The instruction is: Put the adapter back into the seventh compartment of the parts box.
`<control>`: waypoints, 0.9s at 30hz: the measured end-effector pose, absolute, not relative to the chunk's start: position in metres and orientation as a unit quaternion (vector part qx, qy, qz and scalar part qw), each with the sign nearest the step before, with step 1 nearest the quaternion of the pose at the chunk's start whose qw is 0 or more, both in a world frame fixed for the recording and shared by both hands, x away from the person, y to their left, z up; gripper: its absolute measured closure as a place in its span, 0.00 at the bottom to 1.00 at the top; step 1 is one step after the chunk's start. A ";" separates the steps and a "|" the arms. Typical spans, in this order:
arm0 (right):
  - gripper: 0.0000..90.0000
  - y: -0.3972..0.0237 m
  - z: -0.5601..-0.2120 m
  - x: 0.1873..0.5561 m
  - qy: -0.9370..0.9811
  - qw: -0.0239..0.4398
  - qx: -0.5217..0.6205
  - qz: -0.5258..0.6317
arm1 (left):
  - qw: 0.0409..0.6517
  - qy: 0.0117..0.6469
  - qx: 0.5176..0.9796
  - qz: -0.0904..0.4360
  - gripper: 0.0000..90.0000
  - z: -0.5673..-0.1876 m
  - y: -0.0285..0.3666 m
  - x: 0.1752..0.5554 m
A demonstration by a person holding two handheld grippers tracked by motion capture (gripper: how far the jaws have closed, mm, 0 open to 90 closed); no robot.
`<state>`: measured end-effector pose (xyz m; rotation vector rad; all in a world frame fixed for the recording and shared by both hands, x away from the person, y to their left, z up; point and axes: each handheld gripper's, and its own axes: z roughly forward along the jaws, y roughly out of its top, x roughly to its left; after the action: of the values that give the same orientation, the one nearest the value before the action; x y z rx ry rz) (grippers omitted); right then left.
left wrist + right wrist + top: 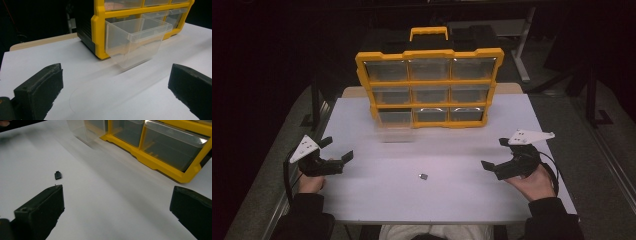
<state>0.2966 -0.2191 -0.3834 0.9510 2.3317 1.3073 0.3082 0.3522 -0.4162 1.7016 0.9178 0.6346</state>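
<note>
Down at the near edge of the white table point(362, 200), both grippers sit with jaws spread wide and nothing in them: left gripper point(338, 150) at about 8 o'clock, right gripper point(495, 155) at about 4. Between them lies a small black part point(423, 176), well apart from both. Up at 12 o'clock stands the yellow organizer point(430, 54), its bottom-left clear drawer point(135, 40) pulled out.

A workshop or lab test bay is indicated: a plain white table point(512, 115) is set in a darkened room, a yellow parts organizer point(429, 82) stands at 12 o'clock, and metal stand legs point(523, 47) are seen at 1 o'clock.
</note>
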 end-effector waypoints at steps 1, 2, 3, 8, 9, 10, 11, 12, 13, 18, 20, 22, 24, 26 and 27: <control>0.00 -0.218 -0.383 0.297 0.814 0.151 0.330 0.454 | 0.526 0.384 0.711 0.265 0.00 -0.416 0.352 0.308; 0.00 -0.217 -0.382 0.297 0.815 0.151 0.328 0.454 | 0.526 0.384 0.712 0.265 0.00 -0.416 0.352 0.308; 0.00 -0.216 -0.382 0.297 0.816 0.151 0.327 0.453 | 0.525 0.383 0.712 0.265 0.00 -0.417 0.353 0.309; 0.00 -0.210 -0.380 0.299 0.822 0.147 0.321 0.448 | 0.524 0.382 0.714 0.264 0.00 -0.417 0.352 0.309; 0.00 -0.209 -0.380 0.299 0.823 0.147 0.319 0.447 | 0.524 0.382 0.714 0.264 0.00 -0.417 0.352 0.308; 0.00 -0.208 -0.380 0.299 0.823 0.146 0.319 0.446 | 0.523 0.382 0.714 0.265 0.00 -0.417 0.352 0.308; 0.00 -0.208 -0.379 0.300 0.824 0.146 0.318 0.445 | 0.524 0.382 0.714 0.265 0.00 -0.417 0.352 0.309; 0.00 -0.206 -0.379 0.301 0.825 0.145 0.317 0.444 | 0.524 0.382 0.714 0.265 0.00 -0.417 0.352 0.309; 0.00 -0.205 -0.378 0.301 0.826 0.145 0.315 0.443 | 0.523 0.382 0.714 0.265 0.00 -0.417 0.352 0.309; 0.00 -0.198 -0.376 0.304 0.833 0.142 0.308 0.437 | 0.523 0.380 0.716 0.264 0.00 -0.417 0.352 0.309; 0.00 -0.196 -0.375 0.305 0.835 0.141 0.305 0.435 | 0.522 0.380 0.716 0.265 0.00 -0.417 0.352 0.309; 0.00 -0.194 -0.374 0.306 0.837 0.141 0.304 0.433 | 0.523 0.381 0.715 0.264 0.00 -0.417 0.352 0.309; 0.00 -0.190 -0.373 0.307 0.839 0.139 0.302 0.431 | 0.523 0.380 0.716 0.265 0.00 -0.417 0.352 0.309; 0.00 -0.188 -0.372 0.308 0.841 0.137 0.299 0.430 | 0.522 0.380 0.716 0.265 0.00 -0.417 0.352 0.309; 0.00 -0.187 -0.371 0.309 0.842 0.137 0.298 0.429 | 0.522 0.380 0.716 0.265 0.00 -0.417 0.352 0.309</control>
<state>0.3091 -0.1867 -0.3712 0.8626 2.4368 1.2414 0.3090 0.3516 -0.4170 1.7165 0.9108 0.6346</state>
